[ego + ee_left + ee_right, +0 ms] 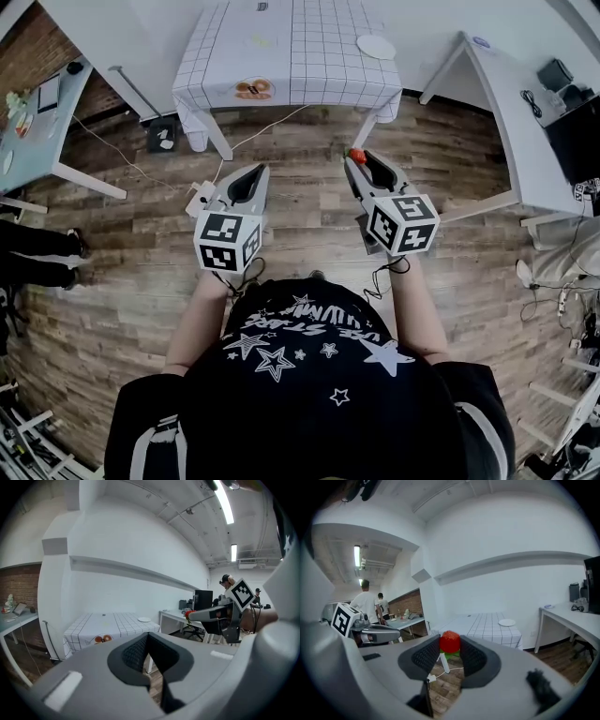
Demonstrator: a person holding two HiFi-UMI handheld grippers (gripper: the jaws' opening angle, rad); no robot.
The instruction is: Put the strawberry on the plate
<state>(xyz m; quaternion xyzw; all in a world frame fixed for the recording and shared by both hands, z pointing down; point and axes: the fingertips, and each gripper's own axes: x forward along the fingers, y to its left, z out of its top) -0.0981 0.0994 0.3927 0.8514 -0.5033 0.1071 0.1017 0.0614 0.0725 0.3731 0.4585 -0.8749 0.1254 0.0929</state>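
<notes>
Currently, nearest your body, your left gripper (249,176) points forward with its grey jaws pressed together on nothing; it looks parked beside the working hand, out of the way. Your right gripper (355,159) clamps the small red strawberry with green leaves (450,641) at the very tips of its ribbed black pads, likely so the fruit can drop free cleanly once the jaws part. The strawberry hangs over the brown wooden plank floor (309,187), well short of the table under the white grid-checked cloth (291,47). The round white plate (376,46) lies near that table's far right corner, so the carry must go forward before any release.
</notes>
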